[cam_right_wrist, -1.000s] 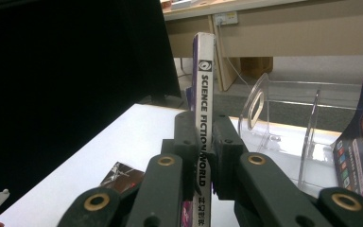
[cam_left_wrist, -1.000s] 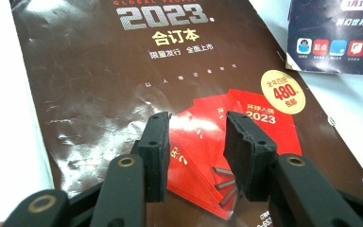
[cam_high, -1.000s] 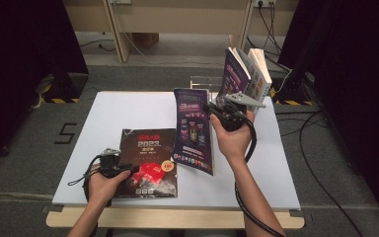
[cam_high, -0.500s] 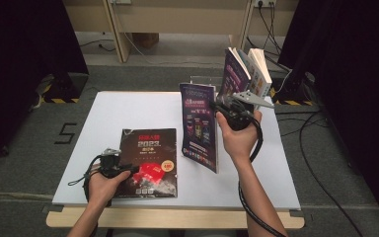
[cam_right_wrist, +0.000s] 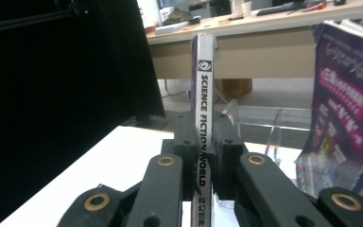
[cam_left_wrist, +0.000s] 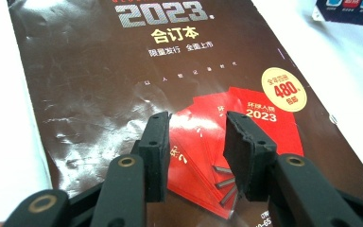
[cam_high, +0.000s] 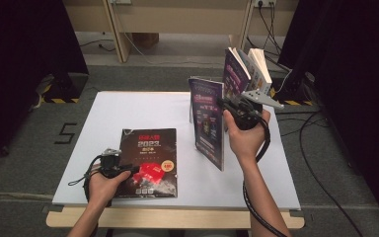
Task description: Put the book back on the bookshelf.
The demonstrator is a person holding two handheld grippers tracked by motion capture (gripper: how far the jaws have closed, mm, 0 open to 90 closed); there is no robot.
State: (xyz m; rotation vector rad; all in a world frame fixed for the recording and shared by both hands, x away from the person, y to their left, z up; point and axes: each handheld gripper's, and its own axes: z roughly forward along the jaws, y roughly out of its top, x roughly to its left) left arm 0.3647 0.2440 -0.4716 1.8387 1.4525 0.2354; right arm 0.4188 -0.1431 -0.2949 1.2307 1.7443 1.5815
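Fingers (cam_left_wrist: 153, 156) of the left gripper (cam_high: 128, 170) stand apart, empty, over the brown 2023 magazine (cam_high: 148, 160) lying flat near the table (cam_high: 128, 108) front. Farther back, the right gripper (cam_high: 224, 104) clamps the purple magazine (cam_high: 207, 123) by its spine, upright, probably for shelving beside the upright books (cam_high: 244, 71).

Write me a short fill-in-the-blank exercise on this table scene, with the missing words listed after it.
1. The right gripper is shut on the spine of a magazine that stands ____.
2. The left gripper hovers with its jaws ____ over the dark book.
3. The dark book lies ____ on the white table.

Missing words: upright; open; flat
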